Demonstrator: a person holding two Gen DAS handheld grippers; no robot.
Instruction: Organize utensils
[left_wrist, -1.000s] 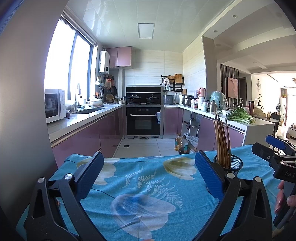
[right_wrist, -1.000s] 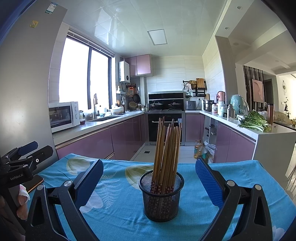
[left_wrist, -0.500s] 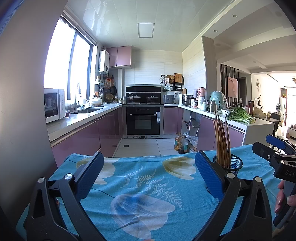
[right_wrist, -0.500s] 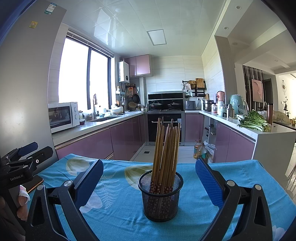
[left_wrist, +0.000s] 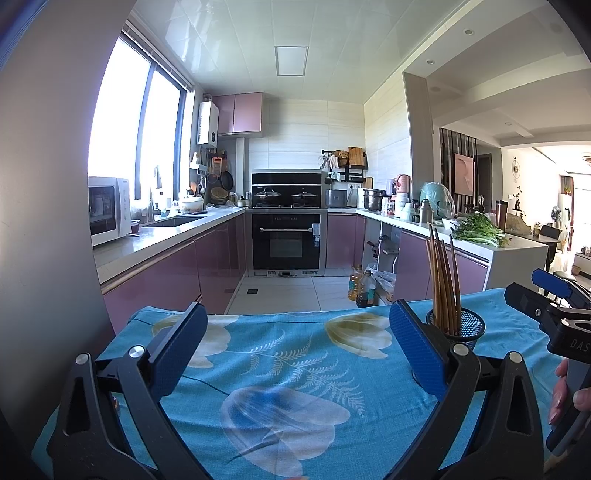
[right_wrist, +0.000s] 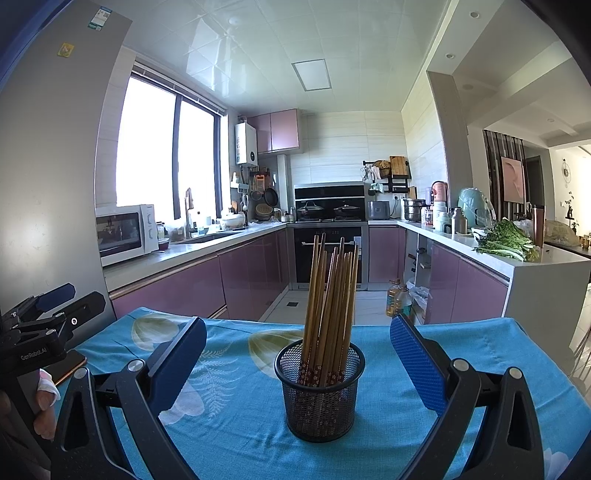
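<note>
Two tools, both spread wide w/ nothing in them. Our right tool (right_wrist: 295, 369) faces the mesh cup (right_wrist: 320, 391), which stands upright on the worktop (right_wrist: 461, 343) just ahead, between the two blue pads but not touched. Our left tool (left_wrist: 295, 354) hangs over bare floral cloth, w/ the same cup off to its right (left_wrist: 455, 326), partly behind its pad.

We judge the step in hand is approach, i.e. picking chopsticks (right_wrist: 330, 295) out of the cup. To do it well: come in above the rim, close on the upper shafts, not the mesh, and lift straight so the cup isn't dragged or tipped. The sticks fan out a bit, so aim for one or a tight pair; the left tool could steady the cup.

Contents: a bundle of brown chopsticks, patterned ends down, leaning slightly; count unclear. Nothing else seen in the cup.
</note>
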